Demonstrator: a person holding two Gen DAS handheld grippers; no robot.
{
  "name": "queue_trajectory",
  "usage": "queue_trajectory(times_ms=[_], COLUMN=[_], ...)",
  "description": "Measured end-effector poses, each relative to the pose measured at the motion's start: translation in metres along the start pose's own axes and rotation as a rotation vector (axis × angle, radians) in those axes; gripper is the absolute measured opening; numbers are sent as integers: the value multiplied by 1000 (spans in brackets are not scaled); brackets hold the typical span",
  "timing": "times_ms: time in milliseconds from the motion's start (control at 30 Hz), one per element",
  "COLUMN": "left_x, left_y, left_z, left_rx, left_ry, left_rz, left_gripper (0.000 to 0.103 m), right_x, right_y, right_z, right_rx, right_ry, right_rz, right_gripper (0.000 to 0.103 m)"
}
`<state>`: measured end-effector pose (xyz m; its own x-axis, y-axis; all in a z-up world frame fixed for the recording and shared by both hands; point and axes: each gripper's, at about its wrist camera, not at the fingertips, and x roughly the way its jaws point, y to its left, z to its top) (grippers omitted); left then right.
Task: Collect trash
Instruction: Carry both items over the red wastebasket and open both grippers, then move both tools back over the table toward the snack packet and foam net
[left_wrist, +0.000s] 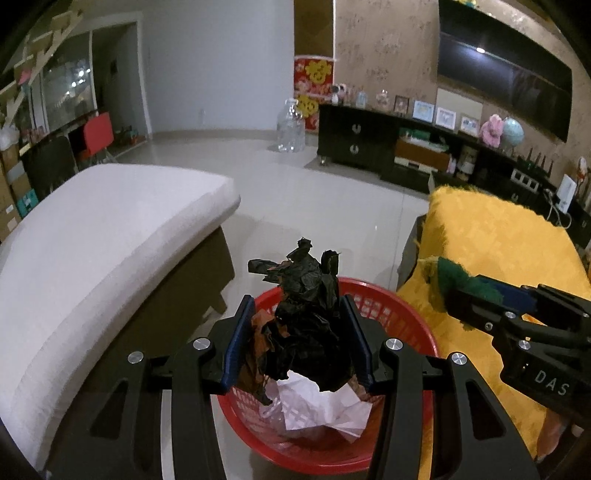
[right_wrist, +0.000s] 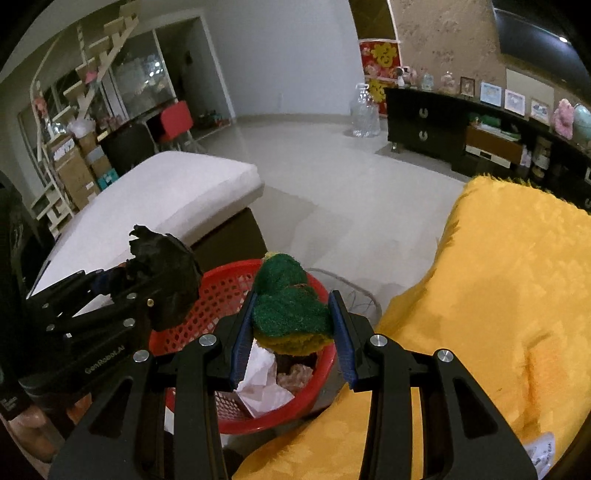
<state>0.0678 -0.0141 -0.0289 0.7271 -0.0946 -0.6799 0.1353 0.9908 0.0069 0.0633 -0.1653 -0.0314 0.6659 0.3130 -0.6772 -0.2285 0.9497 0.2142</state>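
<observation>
Red basket on the pale floor is the landmark; it sits between a white cushion on one side and a yellow cloth on the other, the cloth's edge just beside the rim; inside the basket, crumpled white paper and some brownish scraps; left gripper directly over the basket, blue pads clamped on a crumpled black wrapper with orange-brown bits, wrapper sticking up past the fingertips; right gripper also over the basket, near its rim on the cloth side, pads pressed on a green-and-yellow scrub sponge, green side up; the sponge hangs above the white paper, not touching it as far as shown; in the left wrist view the right gripper comes in from the cloth side with the sponge's green edge showing; dark cabinet and clear jug well beyond the basket, by the far wall.
</observation>
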Motion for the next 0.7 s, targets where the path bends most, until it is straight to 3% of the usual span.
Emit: queue_trajectory(times_ms=[333, 467, 633, 700], left_x=[4, 5, 7, 5], left_y=[3, 5, 4, 5], left_z=[-6, -7, -9, -8], left_rx=[9, 0, 11, 4], left_ry=[31, 50, 64, 52], left_rz=[-10, -22, -31, -29], left_gripper=[46, 52, 64, 66], right_x=[12, 17, 12, 9], right_y=[8, 6, 0, -3], right_z=[-12, -15, -14, -14], right_rx=[-2, 12, 44, 52], right_ry=[42, 62, 47, 40], right_rz=[12, 30, 39, 34], right_gripper=[39, 39, 56, 57])
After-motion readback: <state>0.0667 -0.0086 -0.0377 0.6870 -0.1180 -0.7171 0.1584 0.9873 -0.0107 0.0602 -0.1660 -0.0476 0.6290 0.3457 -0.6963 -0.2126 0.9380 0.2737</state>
